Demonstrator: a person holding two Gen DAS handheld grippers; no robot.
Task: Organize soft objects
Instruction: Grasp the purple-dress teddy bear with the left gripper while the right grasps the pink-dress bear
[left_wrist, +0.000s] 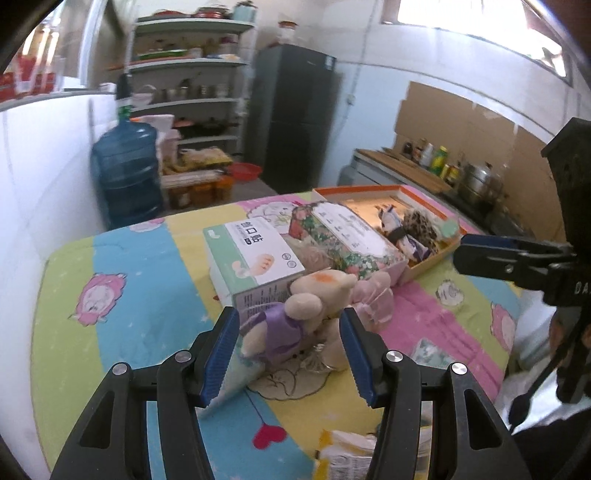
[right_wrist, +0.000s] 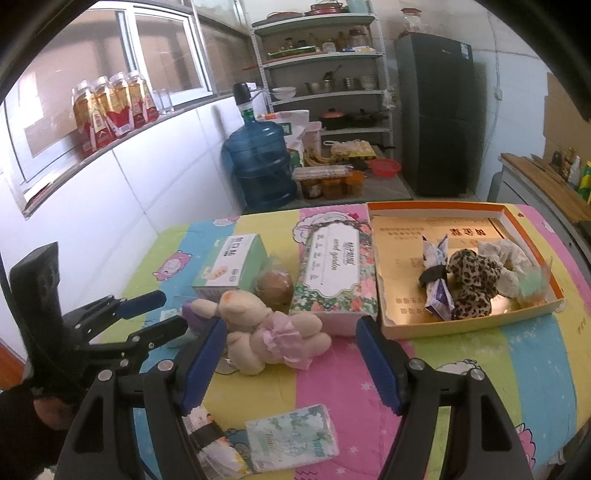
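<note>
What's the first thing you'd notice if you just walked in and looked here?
Probably the two teddy bears lying together on the striped cartoon blanket, right between the open fingers of the left hand-held gripper. Next, the orange tray at the blanket's far right, holding a leopard-print soft toy.

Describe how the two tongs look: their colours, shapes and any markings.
Both tongs are black plastic frames with triangular cut-outs and round silver bolts. The fingers carry blue ribbed pads. The left tongs and the right tongs match. White letters, partly cut off, mark the right body. The person's hand behind the left tongs appears dark-gloved.
</note>
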